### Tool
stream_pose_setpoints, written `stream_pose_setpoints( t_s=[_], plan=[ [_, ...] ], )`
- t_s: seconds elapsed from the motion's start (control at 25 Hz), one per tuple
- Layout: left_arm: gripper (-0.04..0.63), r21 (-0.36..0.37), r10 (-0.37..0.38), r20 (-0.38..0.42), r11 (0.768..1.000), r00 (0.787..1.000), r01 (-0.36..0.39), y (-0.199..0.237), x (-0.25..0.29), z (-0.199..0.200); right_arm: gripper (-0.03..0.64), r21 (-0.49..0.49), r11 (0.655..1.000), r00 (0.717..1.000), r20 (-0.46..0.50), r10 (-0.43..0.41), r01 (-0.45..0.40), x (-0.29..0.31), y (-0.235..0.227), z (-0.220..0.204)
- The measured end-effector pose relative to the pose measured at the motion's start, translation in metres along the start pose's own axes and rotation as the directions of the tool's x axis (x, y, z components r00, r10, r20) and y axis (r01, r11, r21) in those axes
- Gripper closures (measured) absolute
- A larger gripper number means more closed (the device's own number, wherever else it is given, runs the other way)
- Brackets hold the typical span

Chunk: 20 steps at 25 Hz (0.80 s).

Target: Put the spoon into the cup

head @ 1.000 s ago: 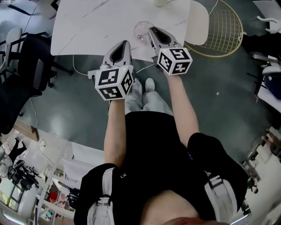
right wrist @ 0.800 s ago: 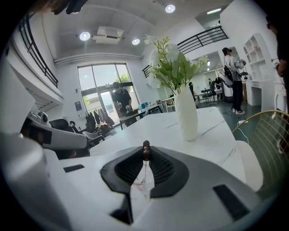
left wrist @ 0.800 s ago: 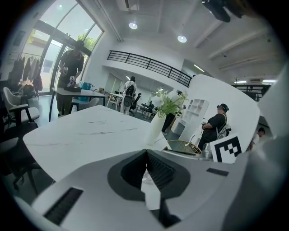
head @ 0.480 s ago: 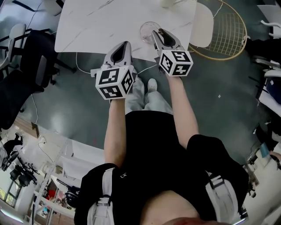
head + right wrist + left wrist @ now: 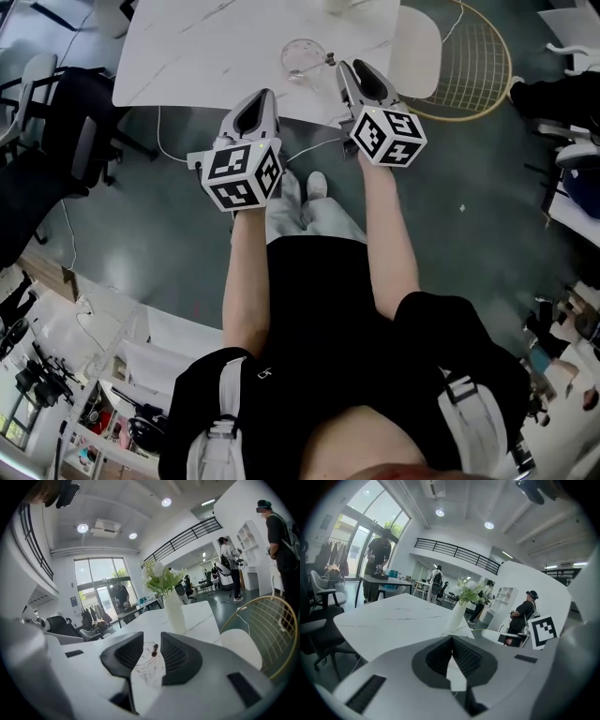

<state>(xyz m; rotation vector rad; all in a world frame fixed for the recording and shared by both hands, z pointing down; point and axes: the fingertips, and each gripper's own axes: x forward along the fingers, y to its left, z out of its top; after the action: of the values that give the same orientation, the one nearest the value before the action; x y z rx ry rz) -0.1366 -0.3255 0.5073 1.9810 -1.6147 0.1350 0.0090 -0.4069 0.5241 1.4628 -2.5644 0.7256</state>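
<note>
- The cup [image 5: 302, 58], a clear glass, stands on the white marble bench [image 5: 206, 56] near its front edge.
- In the head view, the right tongs [image 5: 356, 70] lie just to the right of the cup and point at it, with the marker cube toward the person. The left tongs [image 5: 255, 97] sit further from the cup, to its left and nearer the person, at the bench edge.
- The right gripper view adds what the head view cannot. The jaws of the right tongs [image 5: 151, 645] stand wide and are opening, and their pads press on nothing.
- Through that gap the cup [image 5: 146, 668] shows just beyond the tips. The dark end of the spoon [image 5: 154, 650] rises above the cup's rim, so the spoon stands in the cup, free of the pads.
- From the head view the spoon is too small to make out with any certainty.
- The left gripper view shows the left tongs [image 5: 451, 638] with their ribbed pads meeting at the tip and nothing held. The cup itself does not appear there.
- Both gripper views show a white vase [image 5: 175, 613] of flowers standing behind the cup on the bench. In the left gripper view the vase [image 5: 456, 617] sits straight beyond the closed tips.
- A white-seated chair [image 5: 417, 47] with a gold wire back stands to the right of the cup, off the bench.
</note>
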Motion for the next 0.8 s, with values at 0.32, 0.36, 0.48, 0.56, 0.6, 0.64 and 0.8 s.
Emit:
stream_pose_setpoints(
  t_s=[0.32, 0.36, 0.48, 0.56, 0.6, 0.64, 0.8],
  plan=[
    [0.580, 0.037, -0.008, 0.129, 0.999, 0.992, 0.004, -0.041, -0.028, 0.017, 0.583, -0.118, 0.991, 0.994, 0.086, 0.068, -0.058, -0.058, 0.011, 0.036],
    [0.580, 0.042, -0.016, 0.151, 0.999, 0.988, 0.010, -0.048, -0.032, 0.023, 0.603, -0.129, 0.990, 0.992, 0.102, 0.073, -0.059, -0.064, 0.011, 0.045],
    [0.580, 0.055, -0.036, 0.215, 0.998, 0.976, 0.025, -0.064, -0.039, 0.045, 0.611, -0.185, 0.980, 0.985, 0.140, 0.098, -0.071, -0.079, 0.018, 0.075],
    [0.580, 0.087, -0.044, 0.246, 0.996, 0.968, 0.023, -0.073, -0.042, 0.059, 0.611, -0.225, 0.972, 0.984, 0.143, 0.103, -0.069, -0.088, 0.022, 0.089],
    [0.580, 0.107, -0.046, 0.258, 0.994, 0.965, 0.019, -0.077, -0.043, 0.066, 0.611, -0.242, 0.968, 0.986, 0.137, 0.098, -0.063, -0.092, 0.024, 0.094],
    [0.580, 0.125, -0.051, 0.270, 0.992, 0.961, 0.017, -0.082, -0.043, 0.073, 0.609, -0.261, 0.964, 0.987, 0.132, 0.093, -0.056, -0.094, 0.026, 0.099],
    [0.580, 0.180, -0.079, 0.298, 0.983, 0.951, 0.025, -0.103, -0.042, 0.090, 0.611, -0.322, 0.946, 0.985, 0.144, 0.095, -0.044, -0.106, 0.033, 0.113]
  ],
)
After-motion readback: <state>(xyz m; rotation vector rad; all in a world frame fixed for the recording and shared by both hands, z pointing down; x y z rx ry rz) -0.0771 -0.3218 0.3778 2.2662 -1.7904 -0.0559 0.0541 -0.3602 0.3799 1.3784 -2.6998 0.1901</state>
